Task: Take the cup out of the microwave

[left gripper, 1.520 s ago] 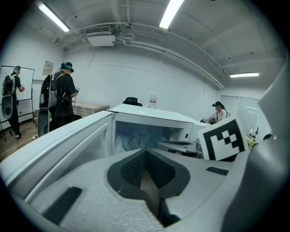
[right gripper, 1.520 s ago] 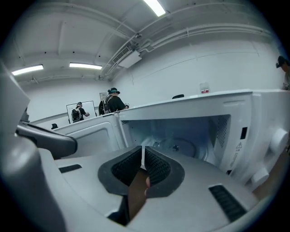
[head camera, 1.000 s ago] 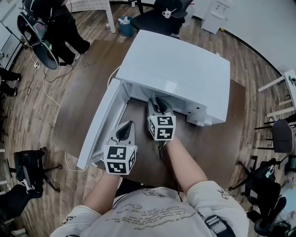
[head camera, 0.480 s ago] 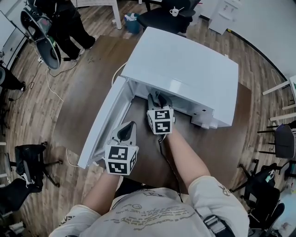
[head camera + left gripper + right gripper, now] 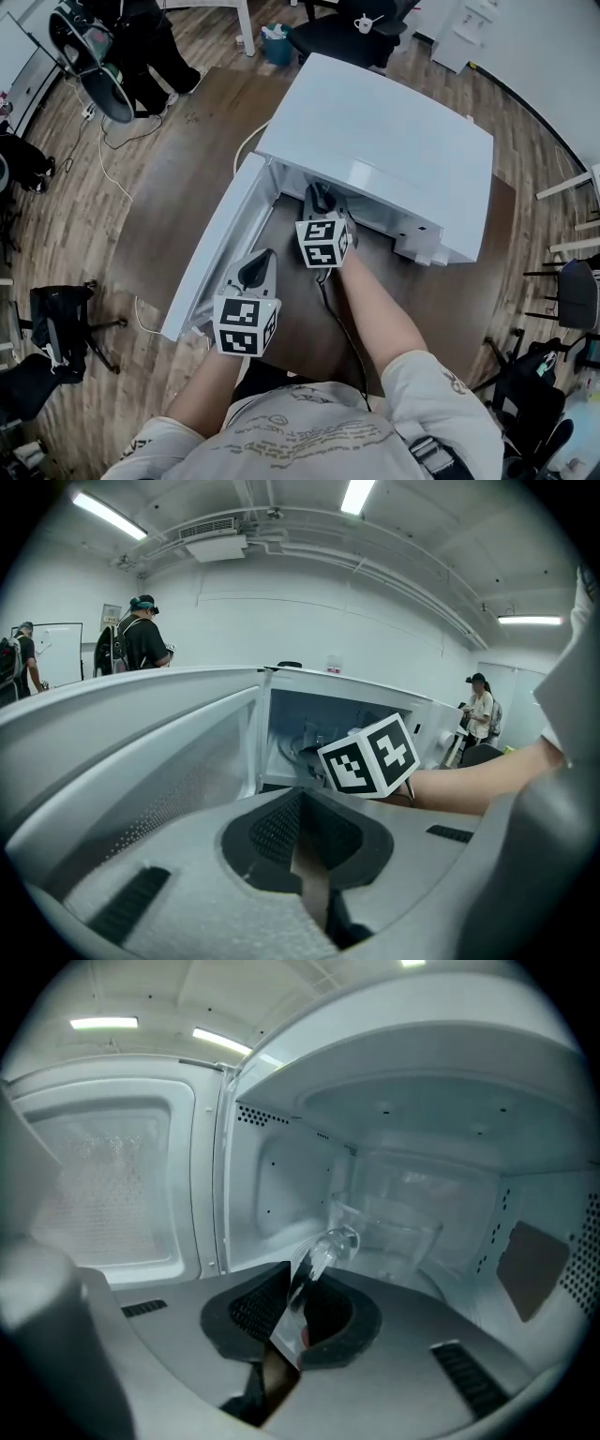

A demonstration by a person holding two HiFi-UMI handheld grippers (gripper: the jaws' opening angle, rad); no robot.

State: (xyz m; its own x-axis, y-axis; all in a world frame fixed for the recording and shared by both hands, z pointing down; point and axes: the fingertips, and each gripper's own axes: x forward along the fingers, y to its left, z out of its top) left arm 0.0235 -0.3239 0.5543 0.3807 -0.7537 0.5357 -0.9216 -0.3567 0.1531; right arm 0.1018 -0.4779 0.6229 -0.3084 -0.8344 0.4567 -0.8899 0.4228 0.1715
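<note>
Now the white microwave (image 5: 375, 122) sits on a brown table (image 5: 178, 178) with its door (image 5: 217, 253) swung wide open to the left. The right gripper (image 5: 319, 199) reaches into the open front of the microwave, and its tip is inside, under the top edge. In the right gripper view you can see a clear glass cup (image 5: 389, 1227) standing inside the microwave, near the back. The cup has a clear handle (image 5: 319, 1255) that sticks out toward the camera. The right gripper (image 5: 291, 1321) has its two jaws squeezed on that handle, so the handle is pinched between them. I cannot tell if the cup is lifted or resting on the bottom. The left gripper (image 5: 255, 272) is outside the microwave, just beside the open door and lower than the right one. In the left gripper view, the left gripper (image 5: 309, 878) has its jaws pressed together and nothing is held between them. That view also shows the black and white cube of the right gripper in front of the microwave opening, with the person's arm (image 5: 478, 785) behind it.
</note>
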